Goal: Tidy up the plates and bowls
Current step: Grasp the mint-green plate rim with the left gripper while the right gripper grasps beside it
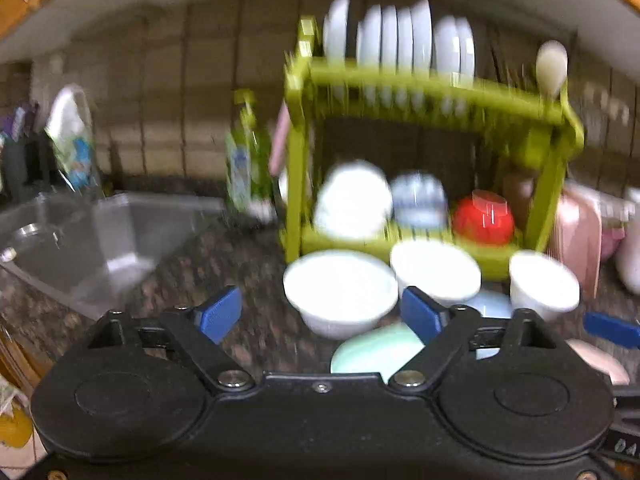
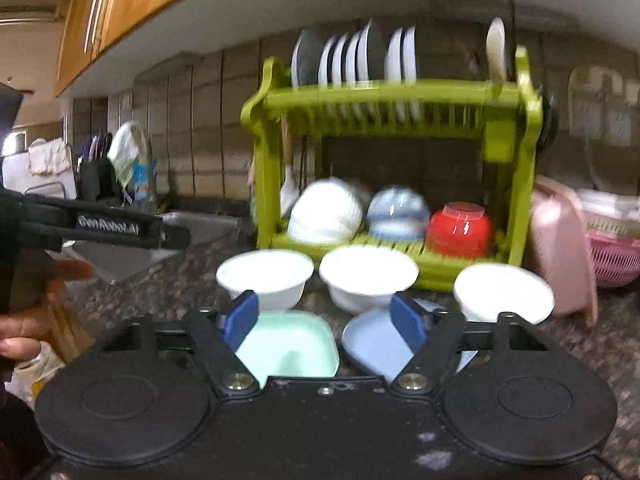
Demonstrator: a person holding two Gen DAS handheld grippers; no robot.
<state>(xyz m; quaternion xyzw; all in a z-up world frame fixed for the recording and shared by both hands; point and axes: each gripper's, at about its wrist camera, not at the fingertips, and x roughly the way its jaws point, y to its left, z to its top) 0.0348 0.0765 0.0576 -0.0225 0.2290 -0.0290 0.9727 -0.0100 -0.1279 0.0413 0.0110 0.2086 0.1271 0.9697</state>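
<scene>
Approach step: left gripper and right gripper both agape, empty, above white bowls; next, grasping one for green rack.

Glossy ware, speckled stone, moulded plastic

The counter looks like mottled polished stone; the green rack is smooth plastic, the red bowl shiny, the three white bowls glazed, the sink brushed metal, the cabinet varnished wood.

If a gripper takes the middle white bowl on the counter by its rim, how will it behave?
The middle white bowl looks glazed, so probably stiff, slippery and breakable. Its base seems narrower than its rim, so a push may tip it. The right gripper is open and empty.
</scene>
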